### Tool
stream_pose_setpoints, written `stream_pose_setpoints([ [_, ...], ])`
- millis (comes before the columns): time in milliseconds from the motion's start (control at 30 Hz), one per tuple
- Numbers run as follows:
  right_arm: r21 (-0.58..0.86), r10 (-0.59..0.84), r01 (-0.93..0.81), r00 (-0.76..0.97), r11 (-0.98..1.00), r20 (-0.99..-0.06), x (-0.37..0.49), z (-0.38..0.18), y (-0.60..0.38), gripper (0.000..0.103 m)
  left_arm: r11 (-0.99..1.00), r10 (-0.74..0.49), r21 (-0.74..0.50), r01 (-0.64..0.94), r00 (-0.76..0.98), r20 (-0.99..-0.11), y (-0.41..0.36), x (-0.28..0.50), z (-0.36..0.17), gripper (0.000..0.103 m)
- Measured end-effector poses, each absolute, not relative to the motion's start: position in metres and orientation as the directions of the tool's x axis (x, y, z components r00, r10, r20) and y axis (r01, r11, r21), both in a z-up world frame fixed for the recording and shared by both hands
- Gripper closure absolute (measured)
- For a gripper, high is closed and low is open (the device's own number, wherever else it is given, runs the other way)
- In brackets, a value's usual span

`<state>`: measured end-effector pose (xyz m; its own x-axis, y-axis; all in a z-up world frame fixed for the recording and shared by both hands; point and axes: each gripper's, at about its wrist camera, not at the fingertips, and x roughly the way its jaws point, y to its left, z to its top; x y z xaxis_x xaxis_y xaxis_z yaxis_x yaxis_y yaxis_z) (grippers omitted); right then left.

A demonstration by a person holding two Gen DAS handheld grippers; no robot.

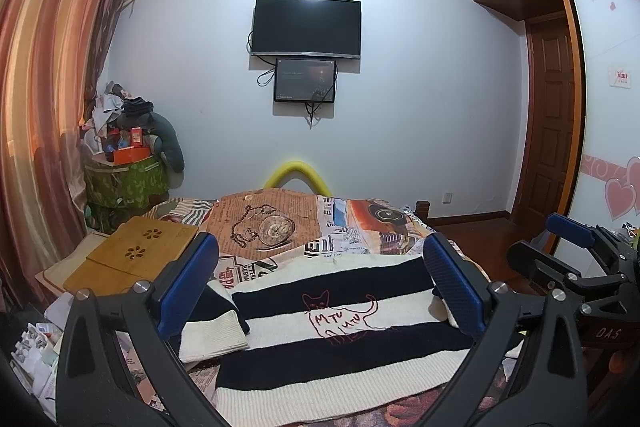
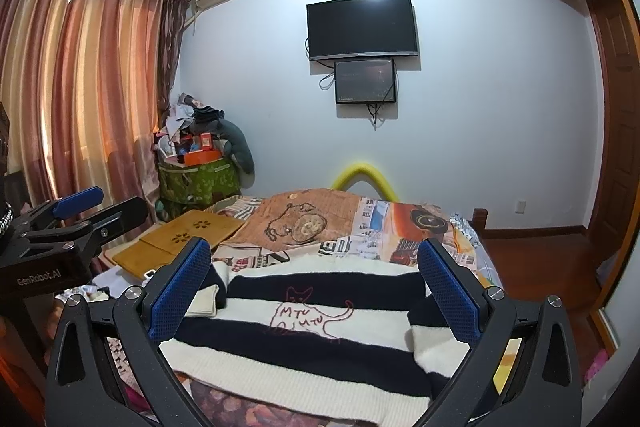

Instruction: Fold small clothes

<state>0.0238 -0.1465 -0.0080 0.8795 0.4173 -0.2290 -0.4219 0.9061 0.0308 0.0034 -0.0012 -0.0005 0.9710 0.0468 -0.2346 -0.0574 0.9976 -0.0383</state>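
Striped sweater point(image 1: 340, 339) lay flat on bed point(image 1: 360, 227), both sleeves folded in. Green bin point(image 1: 124, 183) in corner held heaped clothes, orange boxes. Left gripper point(image 1: 320, 291) and right gripper point(image 2: 316, 291) hovered above sweater, jaws wide, empty. Left view alone showed wardrobe point(image 1: 608, 107); right view showed more curtain point(image 2: 80, 87).

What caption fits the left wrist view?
Open left gripper above a striped sweater spread flat on the bed.

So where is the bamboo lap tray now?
In the left wrist view, the bamboo lap tray lies on the bed's left side, beside the striped sweater and before the green bag.
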Motion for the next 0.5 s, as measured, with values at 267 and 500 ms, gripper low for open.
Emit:
stream_pose_setpoints([
  [267, 0.030, 0.417, -0.422, 0.880, 0.906, -0.228, 0.0237, -0.0080, -0.1464, 0.000, 0.998, 0.046, -0.039, -0.057, 0.971, -0.235, -0.0007, 0.0028, -0.0008, 0.000],
  [500, 0.032, 0.419, -0.423, 0.878, 0.905, -0.231, 0.0237, -0.0085, -0.1457, 0.000, 0.997, 0.048, -0.042, -0.059, 0.971, -0.235, -0.0004, 0.0031, -0.0004, 0.000],
])
